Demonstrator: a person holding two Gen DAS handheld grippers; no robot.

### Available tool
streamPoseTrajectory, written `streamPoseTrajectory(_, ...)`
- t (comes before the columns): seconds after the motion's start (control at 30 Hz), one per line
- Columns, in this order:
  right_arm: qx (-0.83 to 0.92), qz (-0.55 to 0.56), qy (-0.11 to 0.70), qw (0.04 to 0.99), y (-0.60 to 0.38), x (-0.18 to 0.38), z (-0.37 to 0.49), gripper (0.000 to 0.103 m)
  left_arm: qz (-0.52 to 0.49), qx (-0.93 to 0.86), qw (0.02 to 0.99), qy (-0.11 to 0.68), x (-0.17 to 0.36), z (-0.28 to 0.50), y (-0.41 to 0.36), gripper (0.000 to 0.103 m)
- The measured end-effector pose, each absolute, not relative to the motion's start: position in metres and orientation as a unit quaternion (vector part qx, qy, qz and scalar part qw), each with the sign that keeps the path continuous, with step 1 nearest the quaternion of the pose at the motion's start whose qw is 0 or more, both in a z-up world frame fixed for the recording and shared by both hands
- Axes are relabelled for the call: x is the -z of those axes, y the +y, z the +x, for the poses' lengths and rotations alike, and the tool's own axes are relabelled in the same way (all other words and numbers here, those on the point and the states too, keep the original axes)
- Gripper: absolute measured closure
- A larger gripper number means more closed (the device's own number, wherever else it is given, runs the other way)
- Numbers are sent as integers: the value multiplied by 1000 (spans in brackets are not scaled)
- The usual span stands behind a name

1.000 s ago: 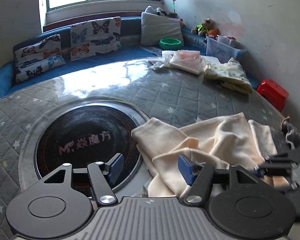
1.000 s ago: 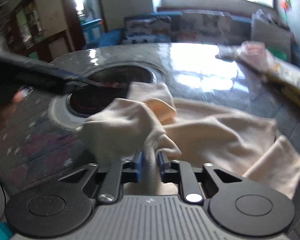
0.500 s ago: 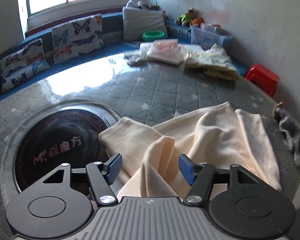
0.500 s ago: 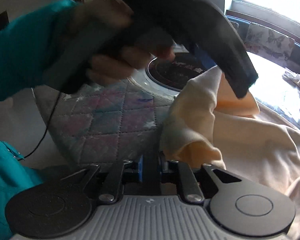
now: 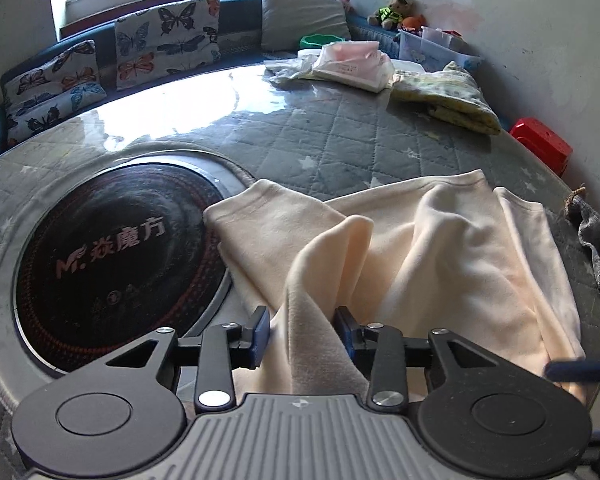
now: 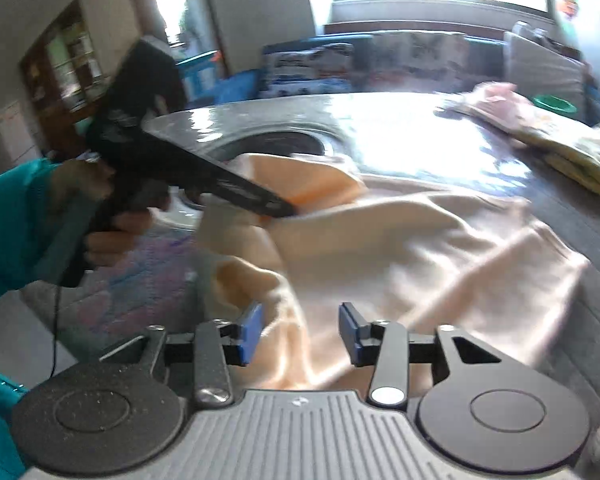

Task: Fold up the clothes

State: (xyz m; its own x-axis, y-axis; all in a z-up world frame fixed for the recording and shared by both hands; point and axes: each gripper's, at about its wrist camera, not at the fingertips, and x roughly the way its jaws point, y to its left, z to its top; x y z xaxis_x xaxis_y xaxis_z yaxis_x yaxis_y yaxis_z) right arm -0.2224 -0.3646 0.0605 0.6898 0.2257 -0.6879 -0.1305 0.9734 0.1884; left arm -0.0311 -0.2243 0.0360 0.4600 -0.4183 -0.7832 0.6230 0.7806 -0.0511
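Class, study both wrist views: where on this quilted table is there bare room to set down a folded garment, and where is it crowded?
Free: the quilted table between the cream garment and the far clothes pile, plus the glossy stretch left of it. Crowded: the near edge, where both grippers meet the garment, and the far right corner.

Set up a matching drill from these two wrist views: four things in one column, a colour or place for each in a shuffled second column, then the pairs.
Things:
1. garment
2. stool
3. bowl
4. butterfly cushion

Colour or place:
A. green, on the bench behind the far clothes
B. cream, crumpled on the quilted table, a fold rising between the left tongs
C. red, beside the wall past the table's right edge
D. propped against the bench back under the window

Pairs: 1-B, 2-C, 3-A, 4-D
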Motion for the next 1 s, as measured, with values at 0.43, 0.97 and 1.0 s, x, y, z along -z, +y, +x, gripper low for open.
streamPoseTrajectory(0.43, -58, 36, 381, 922, -357, -65, -235, 35, 135, 294, 868, 376, -54, -78, -206, 34)
streamPoseTrajectory(0.97, -61, 10, 371, 927, -329, -59, -252, 24, 144, 265, 881, 365, -59, -123, -183, 25)
streamPoseTrajectory(1.0, -60, 10, 371, 926, -328, -59, -252, 24, 142, 263, 882, 364, -60, -123, -182, 24)
